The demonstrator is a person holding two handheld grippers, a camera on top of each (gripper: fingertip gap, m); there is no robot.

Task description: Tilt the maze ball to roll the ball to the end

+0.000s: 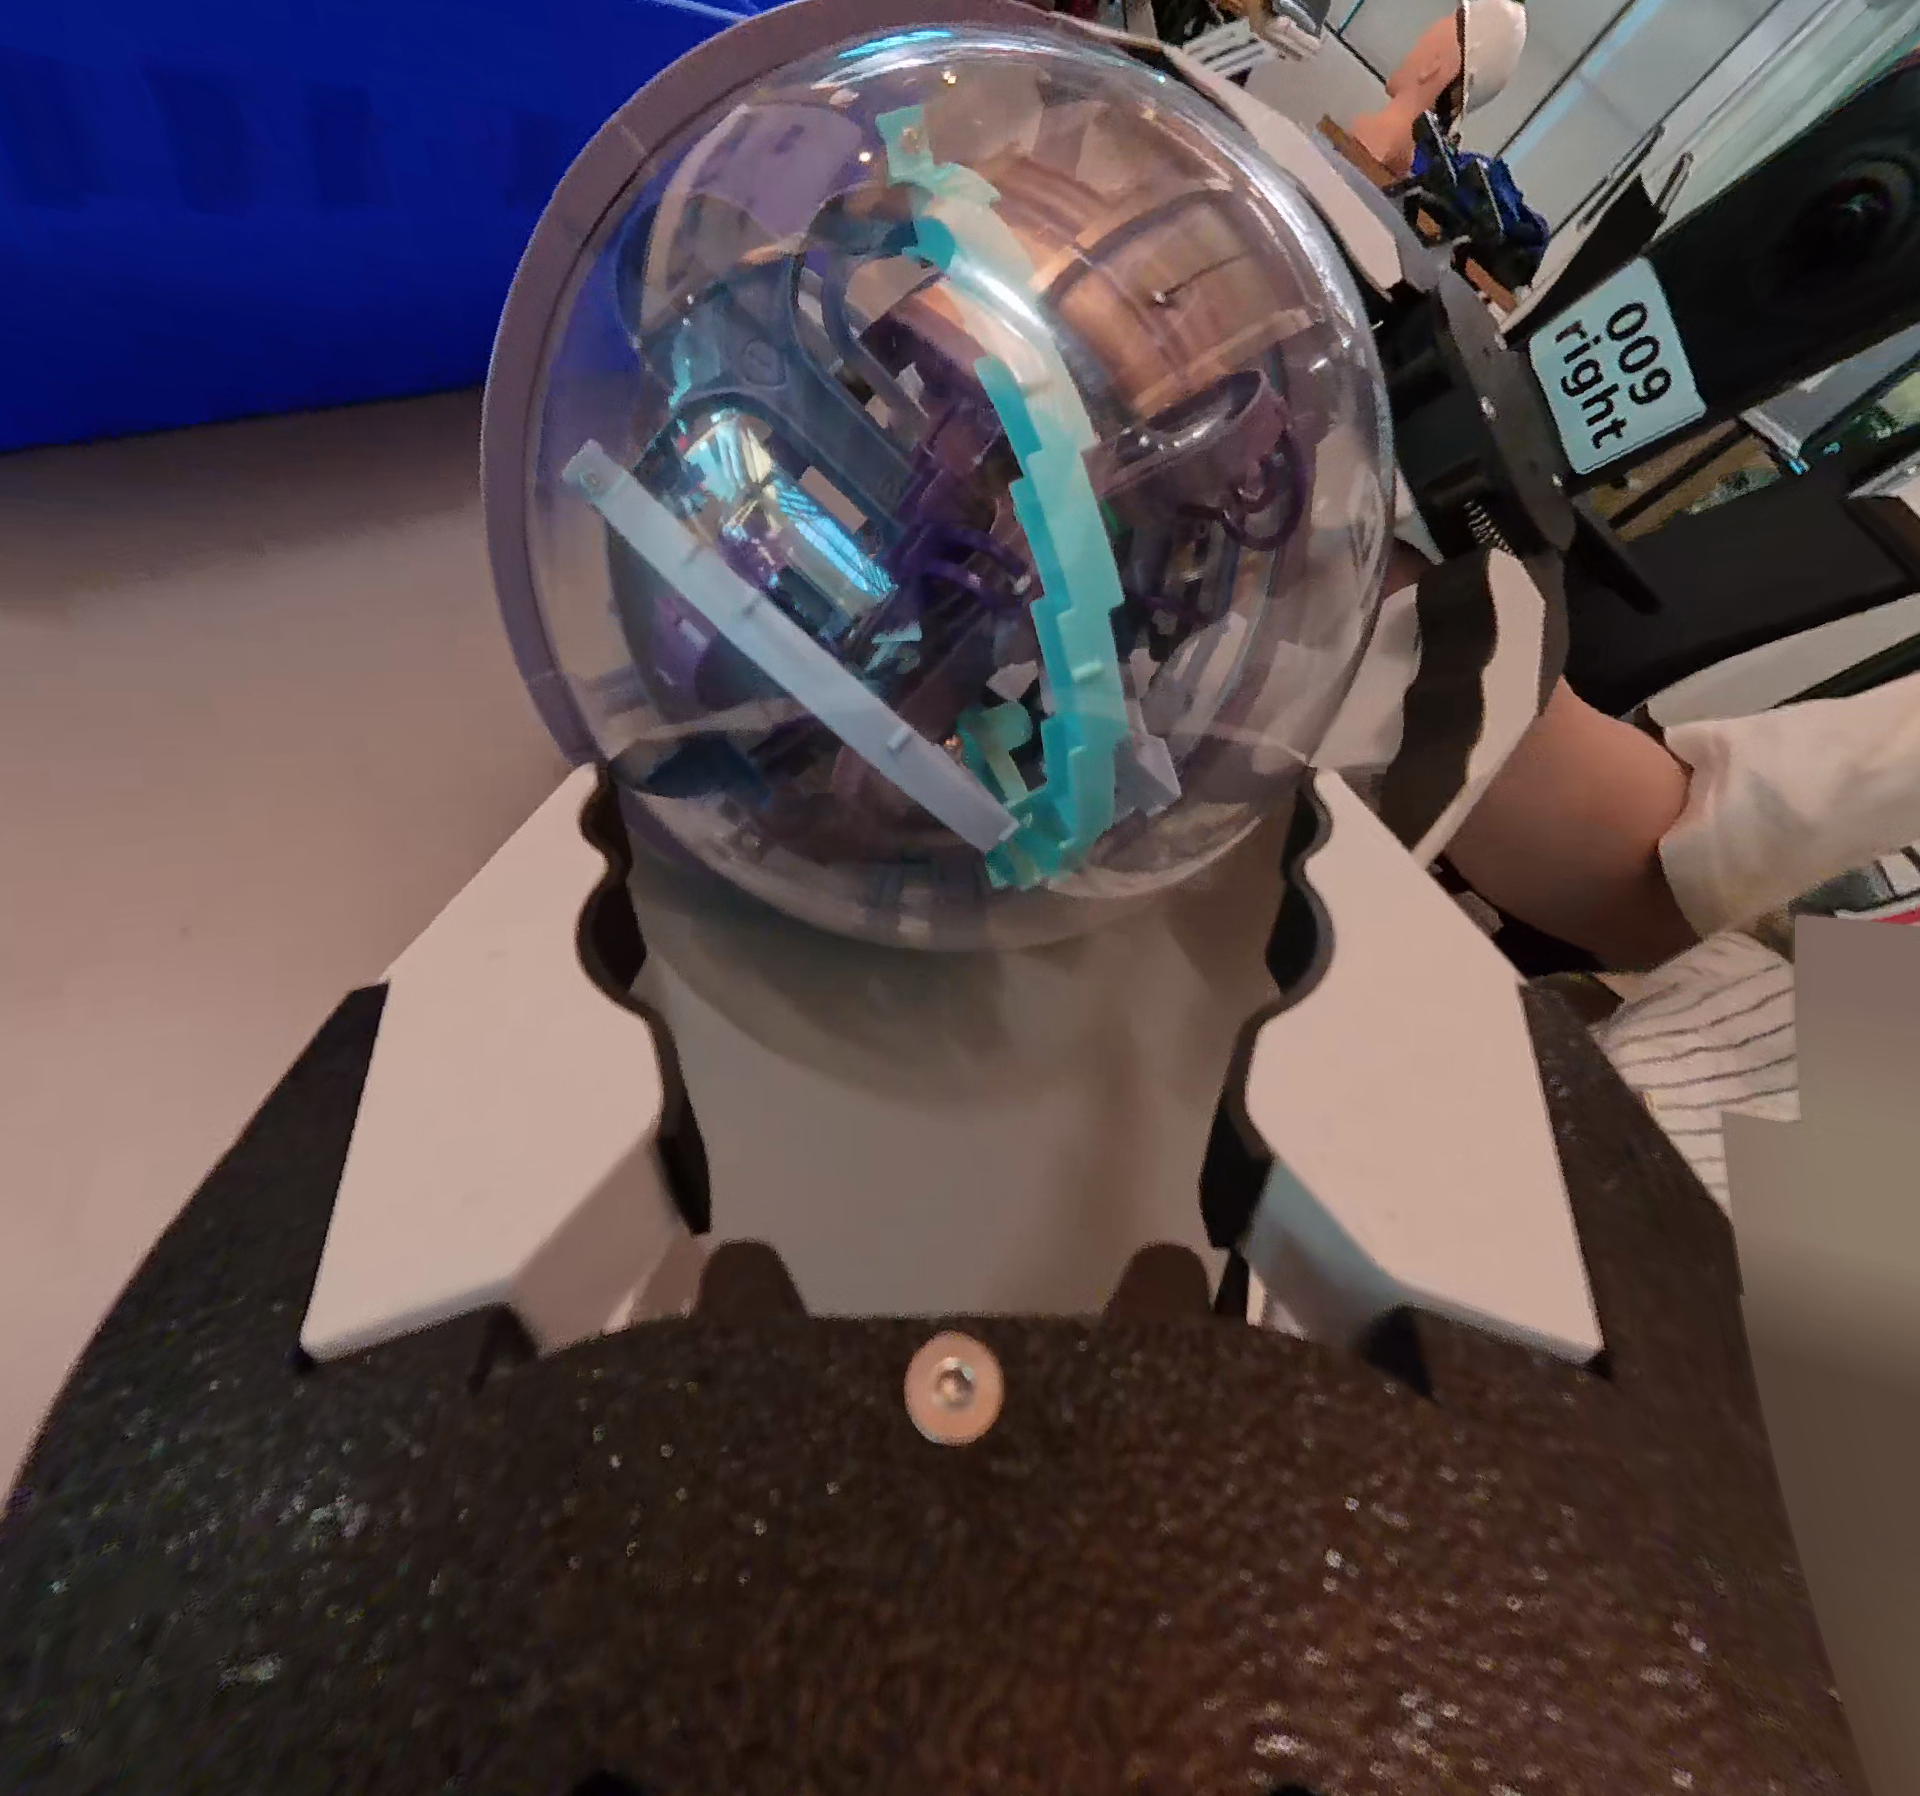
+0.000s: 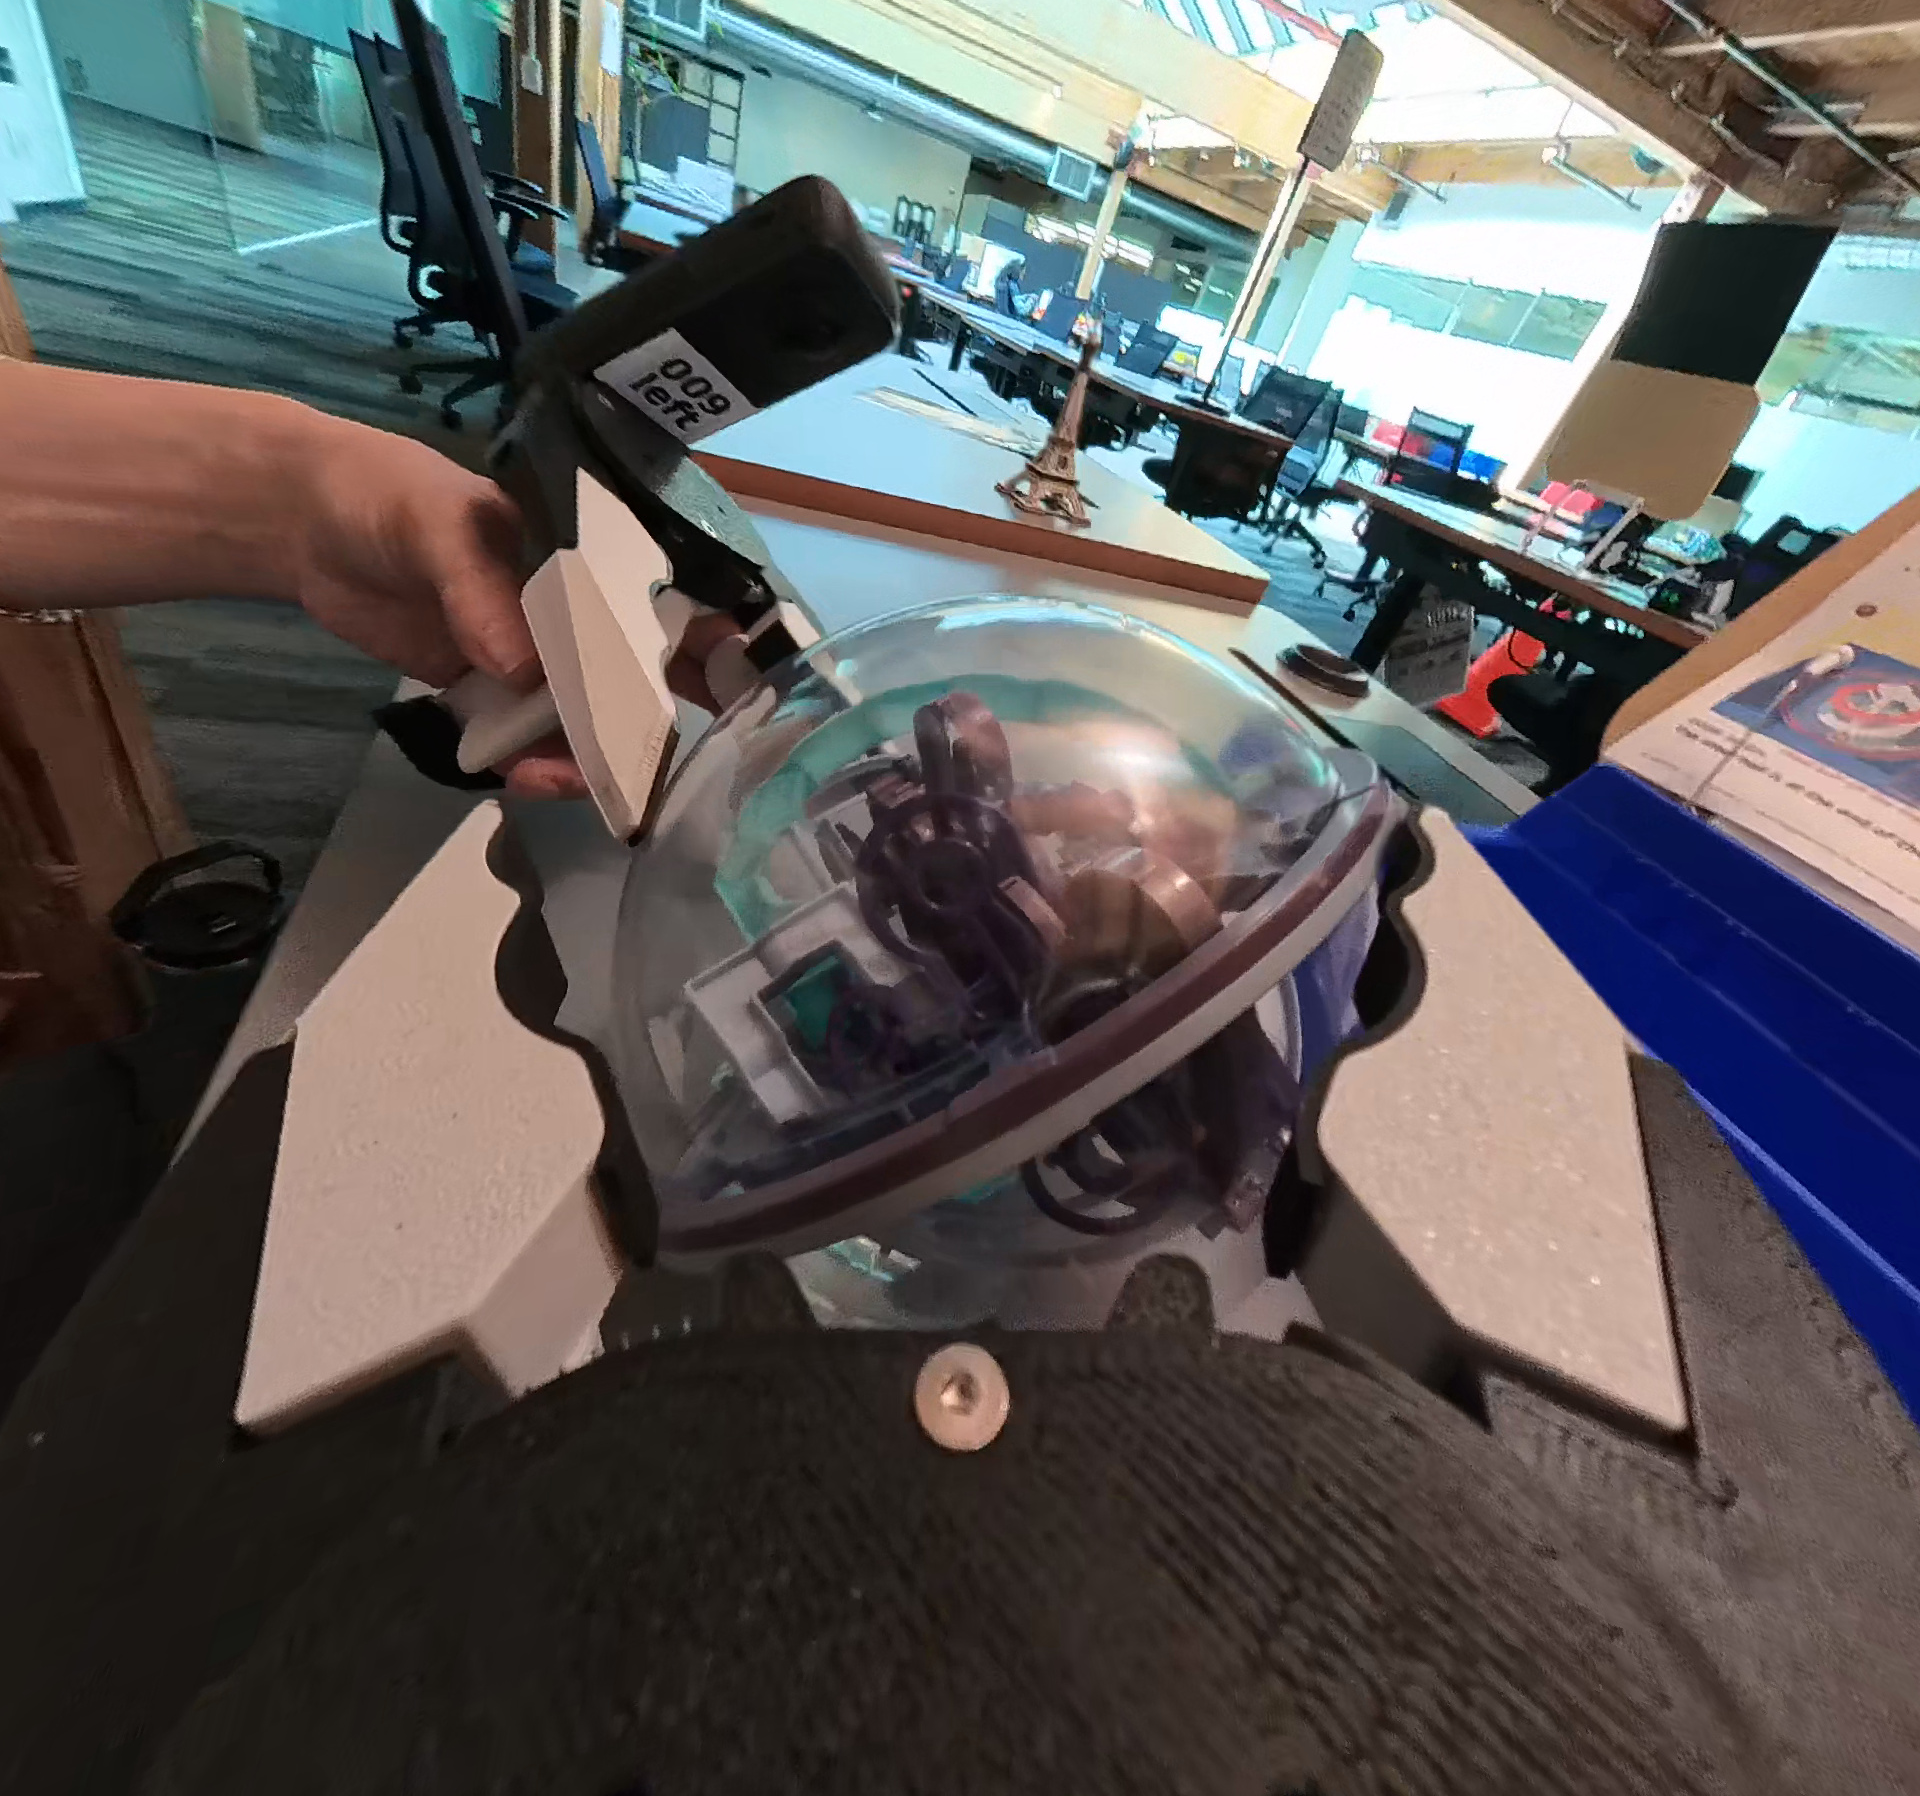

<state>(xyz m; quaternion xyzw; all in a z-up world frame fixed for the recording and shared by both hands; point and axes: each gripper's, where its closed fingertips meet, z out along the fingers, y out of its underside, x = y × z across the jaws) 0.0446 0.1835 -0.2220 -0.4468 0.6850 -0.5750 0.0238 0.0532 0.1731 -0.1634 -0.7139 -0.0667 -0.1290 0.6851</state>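
My right gripper (image 2: 956,1019) pinches the maze ball (image 2: 987,967), both white fingers pressed on its sides at the purple seam ring, which runs tilted from 8 to 2 o'clock across my view. My left gripper (image 1: 951,790) also has the ball (image 1: 935,499): its fingertips touch the lower shell at 5 and 7 o'clock, holding it only at the tips. So the ball hangs between the two tools, off the grey table (image 1: 208,707). Inside I see a teal track (image 1: 1049,520) curving from 12 to 6 o'clock, a pale grey ramp (image 1: 790,666) and purple loops; I cannot pick out the small ball. In the left view a blue bin (image 1: 312,136) sits at 10 o'clock. In the right view a hand (image 2: 416,583) grips the left tool at 10 o'clock, and a small tower model (image 2: 1060,458) stands on the table at 12
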